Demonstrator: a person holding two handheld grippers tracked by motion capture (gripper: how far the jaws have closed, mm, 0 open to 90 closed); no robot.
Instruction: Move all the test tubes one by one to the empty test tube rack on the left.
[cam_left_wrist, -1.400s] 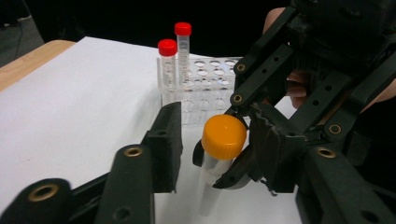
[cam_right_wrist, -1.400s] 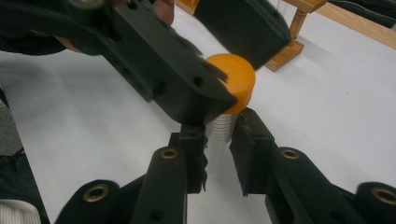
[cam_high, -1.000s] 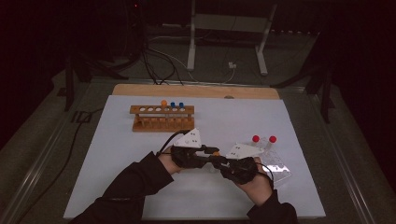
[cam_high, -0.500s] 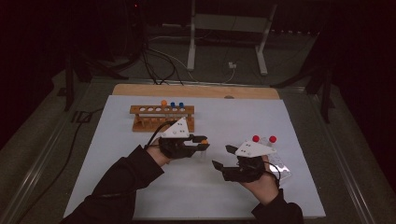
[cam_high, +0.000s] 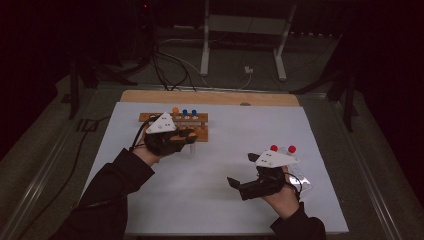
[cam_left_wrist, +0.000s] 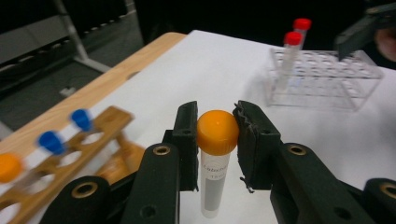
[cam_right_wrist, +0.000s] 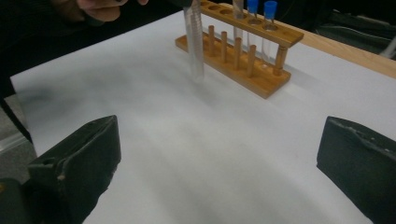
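Note:
My left gripper (cam_left_wrist: 217, 135) is shut on an orange-capped test tube (cam_left_wrist: 216, 132), which hangs upright from the jaws. In the high view the left gripper (cam_high: 189, 136) is just in front of the wooden rack (cam_high: 199, 131), with the tube (cam_high: 192, 148) above the white mat. The right gripper view shows this tube (cam_right_wrist: 195, 42) in front of the rack (cam_right_wrist: 243, 56). My right gripper (cam_high: 242, 170) sits near the table's front right. Its jaws have just been opening and now stand wide, and the right gripper (cam_right_wrist: 219, 154) has nothing between them.
The wooden rack holds two blue-capped tubes (cam_high: 189, 113) and an orange-capped one (cam_high: 175, 110). A clear plastic rack (cam_left_wrist: 322, 74) with two red-capped tubes (cam_high: 282, 148) stands behind my right hand. The white mat (cam_high: 220, 150) covers the table, with a wooden edge (cam_high: 210, 97) at the back.
The two grippers met at the mat's middle a second ago. The left has since moved left and back toward the wooden rack with the tube. The right jaws have opened wide.

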